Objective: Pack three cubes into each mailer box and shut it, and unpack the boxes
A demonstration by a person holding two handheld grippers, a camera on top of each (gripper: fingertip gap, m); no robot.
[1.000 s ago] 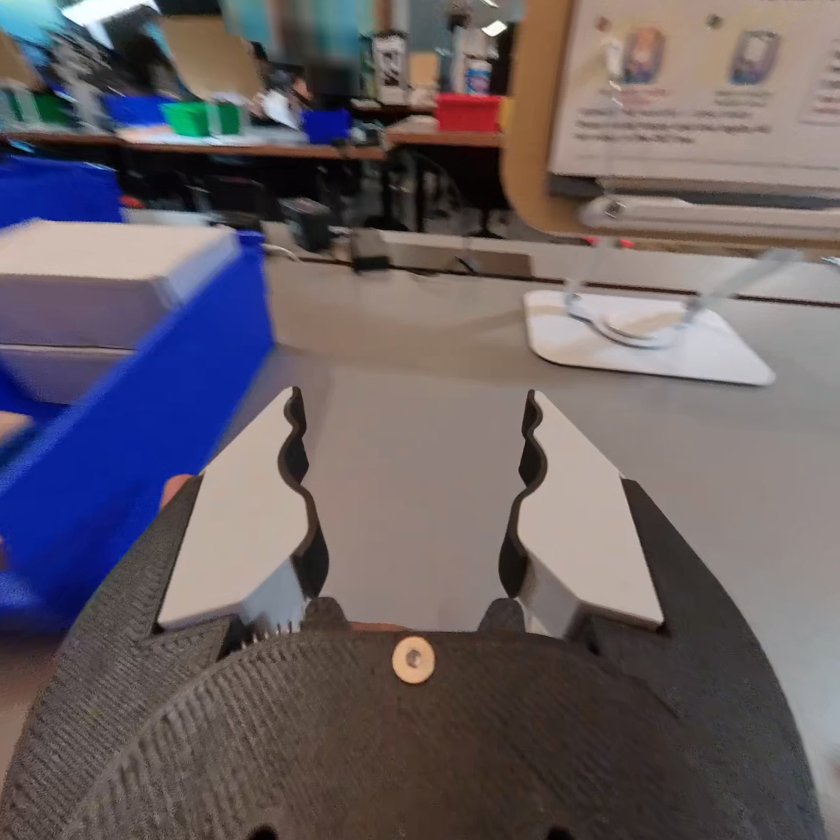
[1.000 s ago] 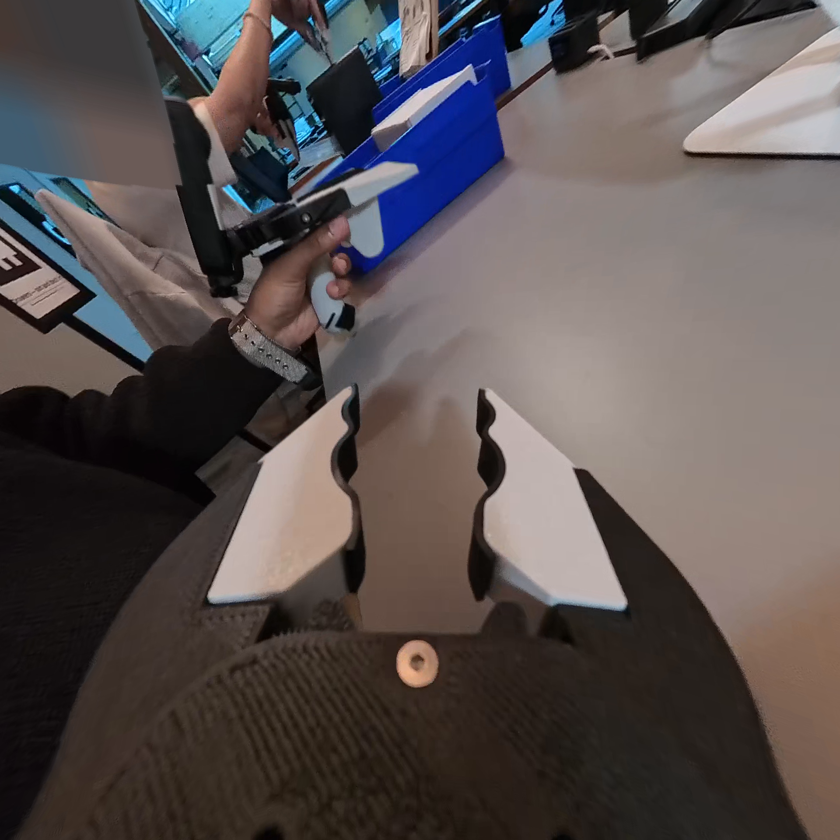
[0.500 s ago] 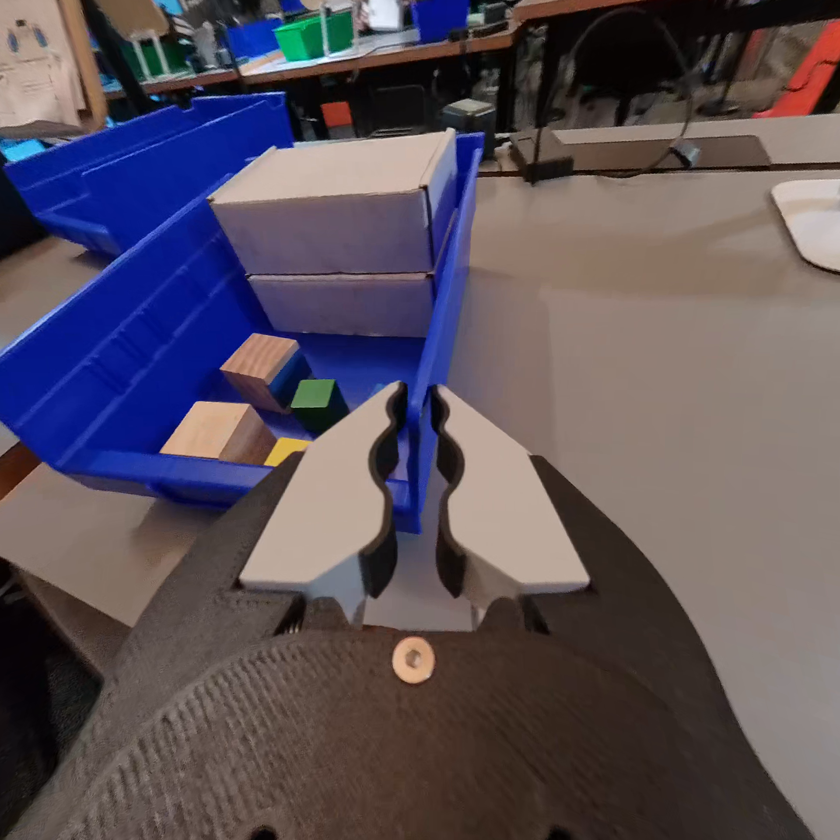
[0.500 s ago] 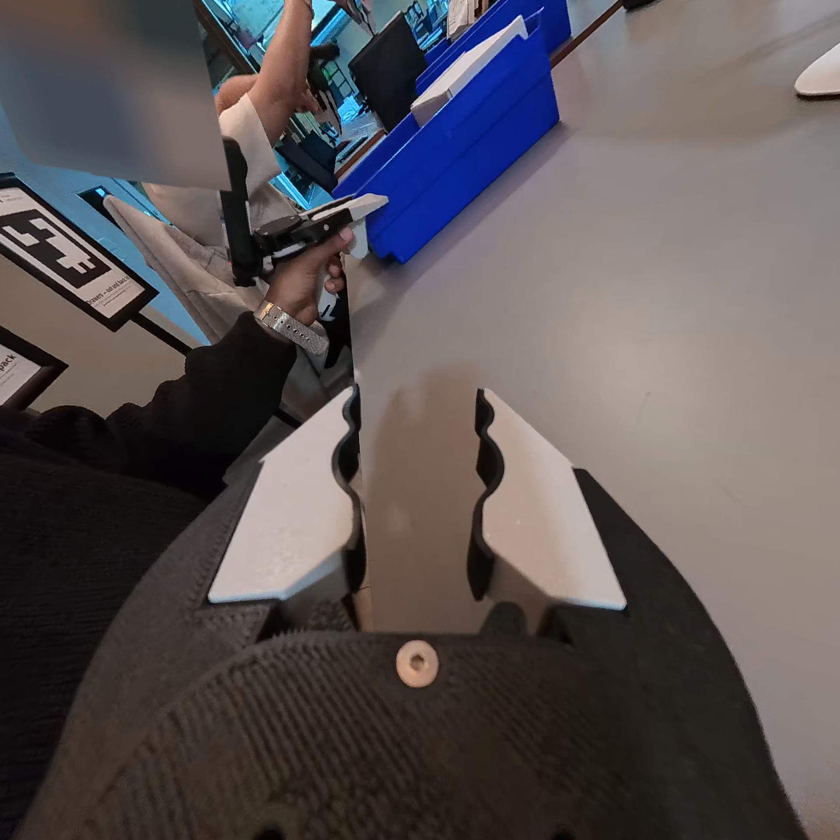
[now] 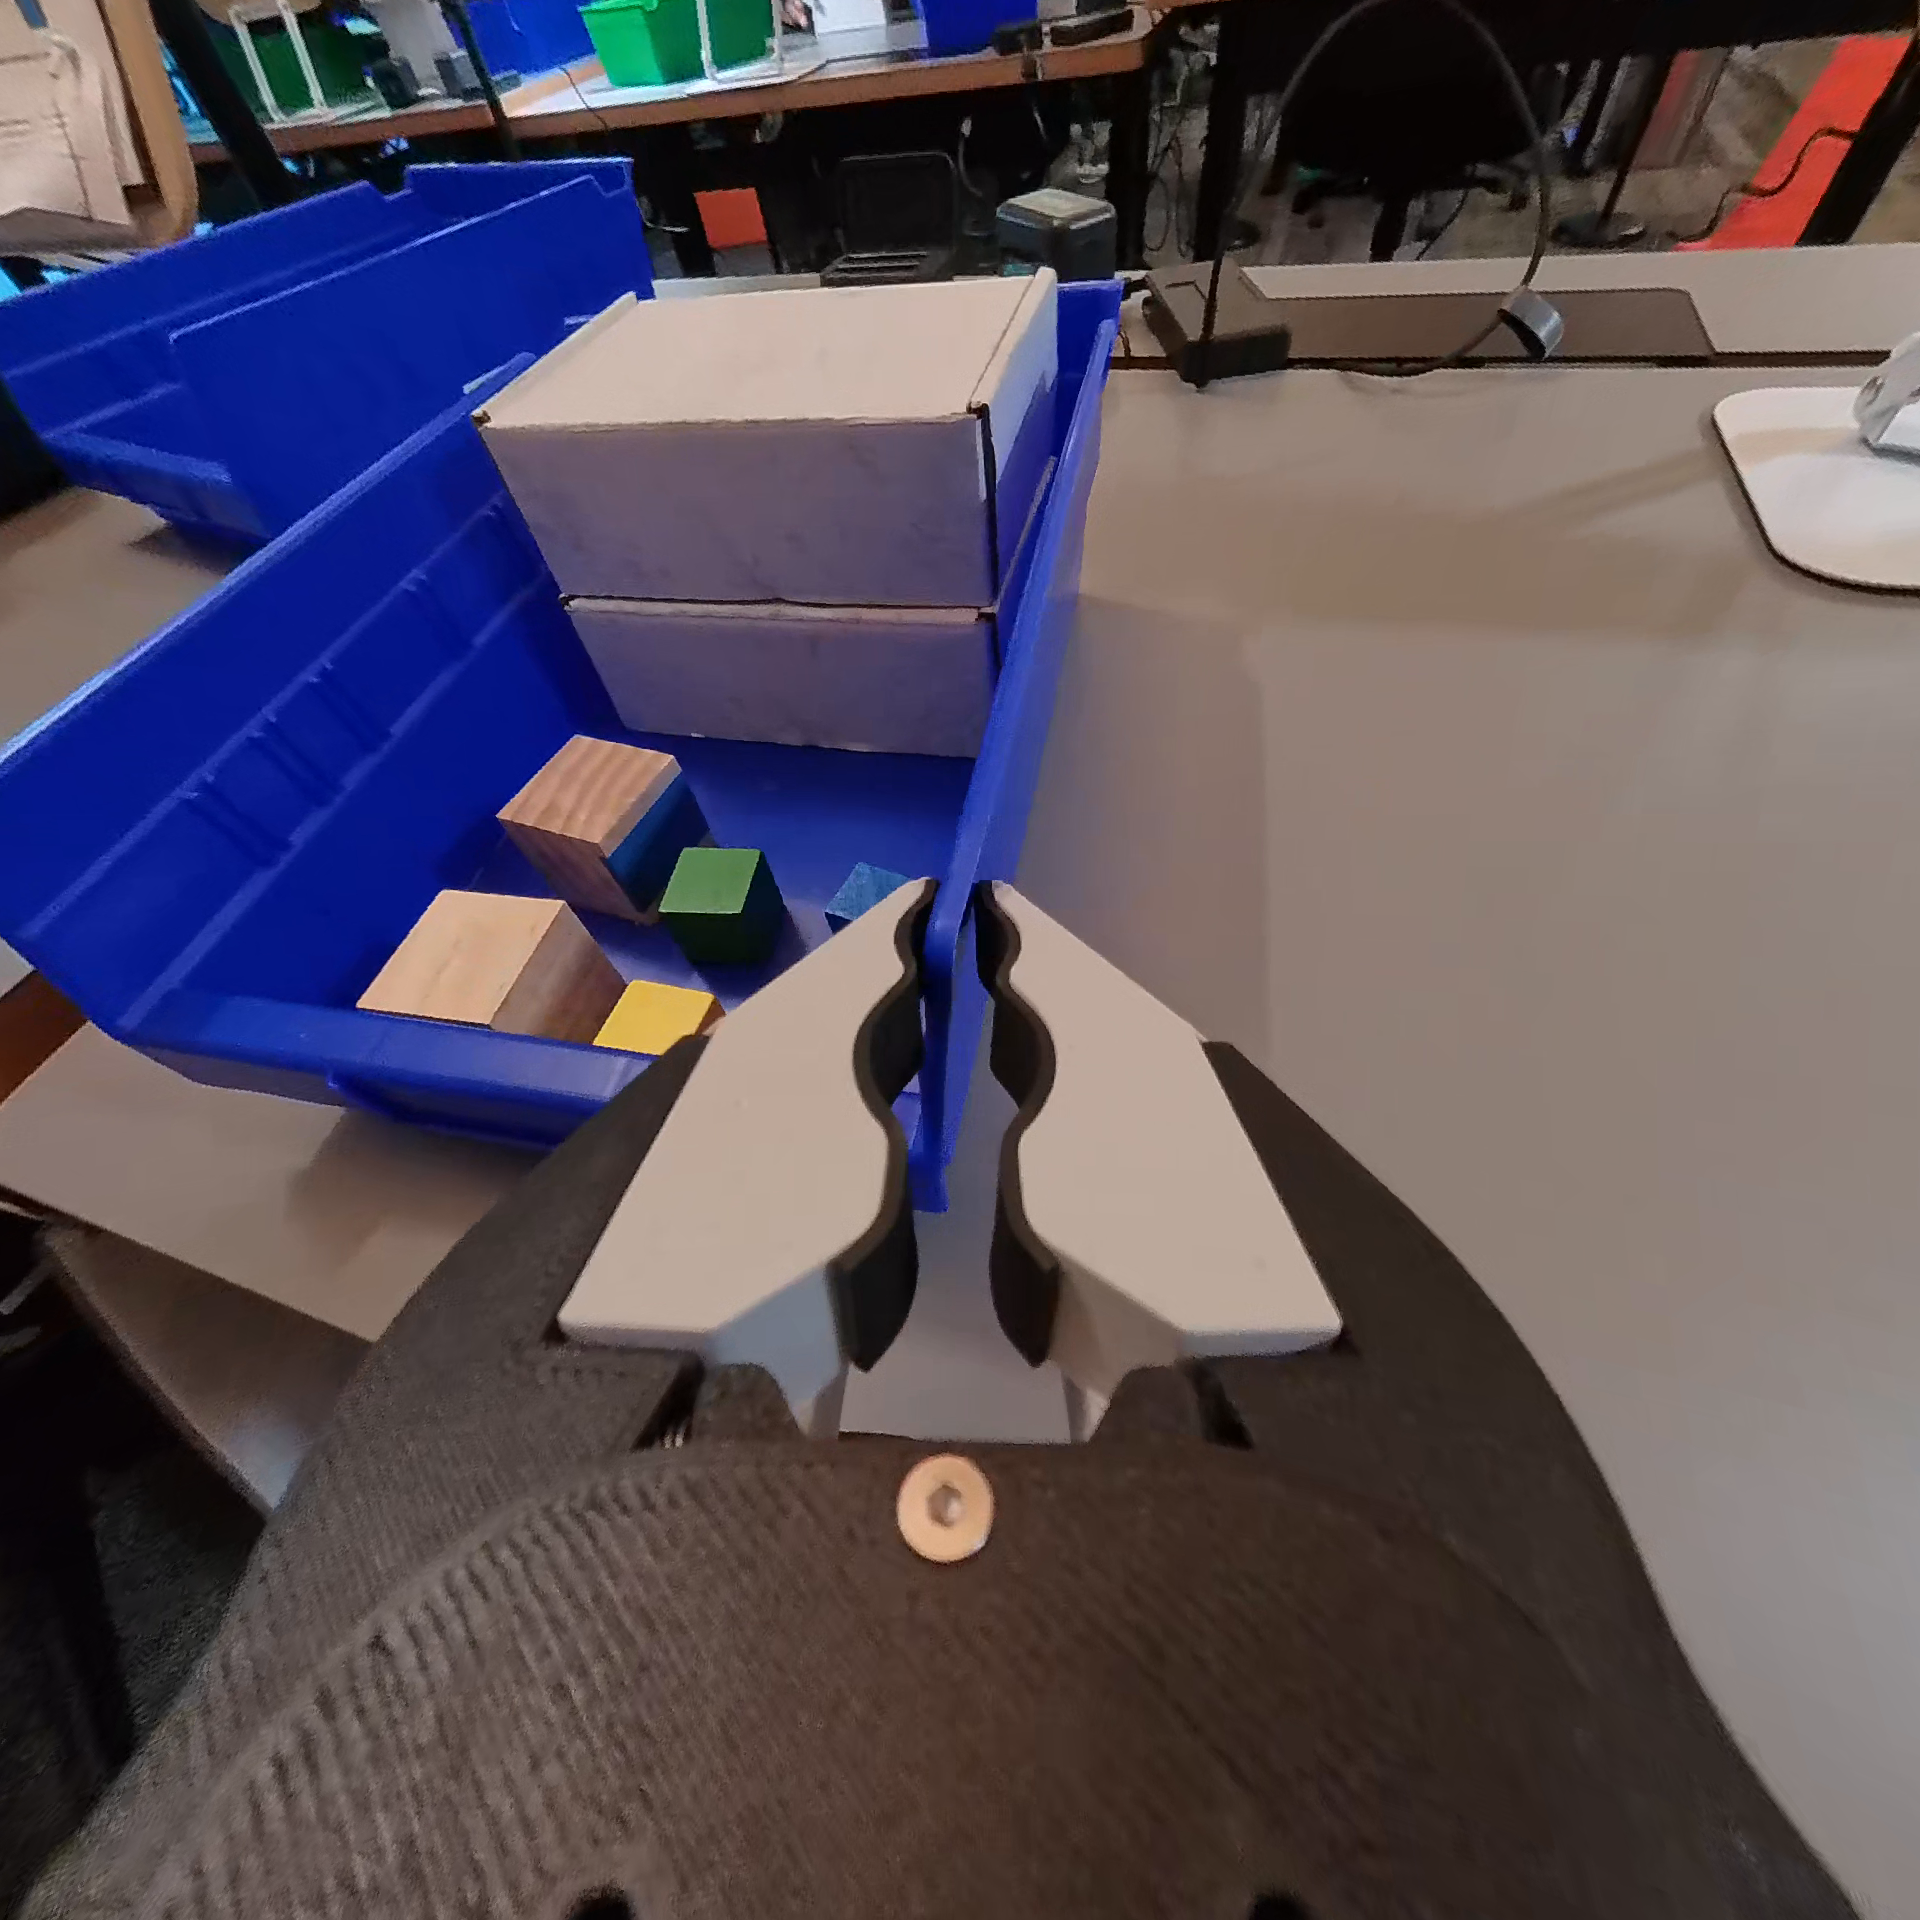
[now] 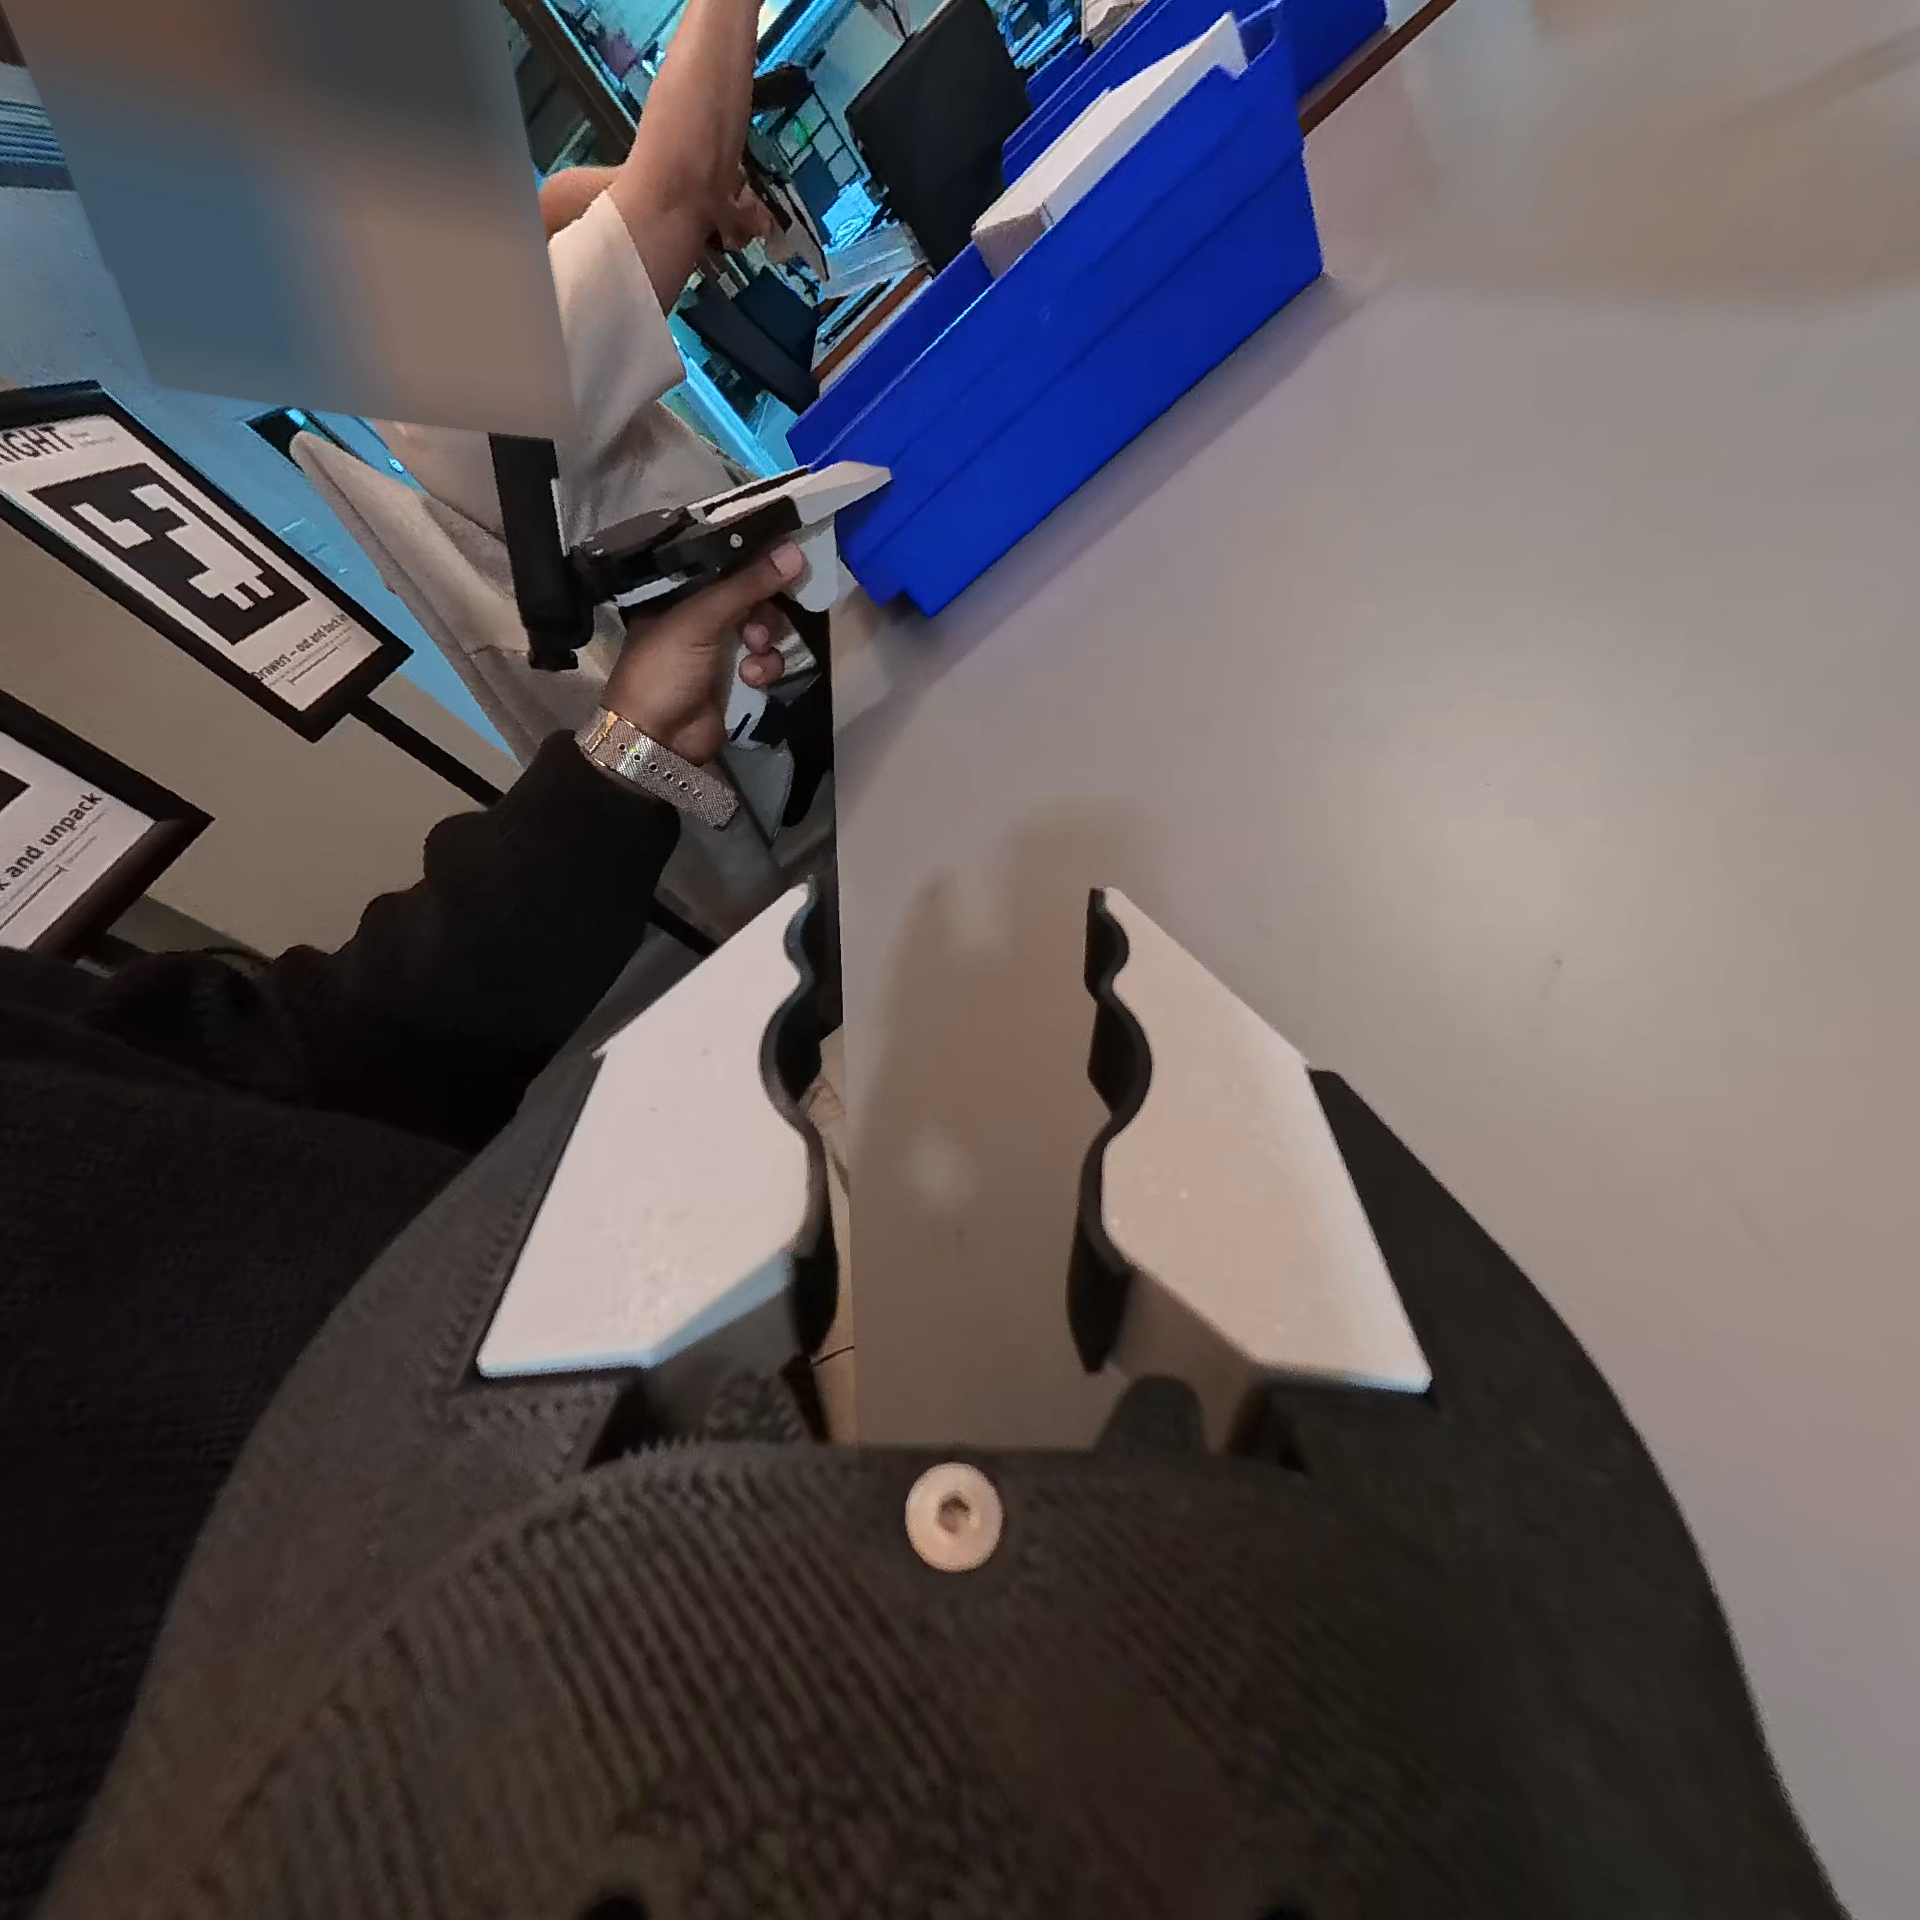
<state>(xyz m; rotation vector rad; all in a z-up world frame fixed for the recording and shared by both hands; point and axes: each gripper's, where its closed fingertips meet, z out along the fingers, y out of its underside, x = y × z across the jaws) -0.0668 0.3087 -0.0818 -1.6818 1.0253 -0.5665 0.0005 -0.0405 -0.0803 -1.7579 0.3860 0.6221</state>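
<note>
The left gripper (image 5: 951, 899) was clamped on the right wall of the blue bin (image 5: 1023, 665) near the table's (image 5: 1507, 935) front edge, while the right gripper (image 6: 951, 904) hung released above that edge.

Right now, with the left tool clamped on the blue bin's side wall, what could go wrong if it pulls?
1. The left tool pinches only the thin right wall of the blue plastic bin, near its front corner; the wall may flex or slip out.
2. Two white cardboard mailer boxes sit stacked at the back, the top one above the rim; a jerk could topple it.
3. The open right tool hangs at the grey table's edge, giving no support.
</note>
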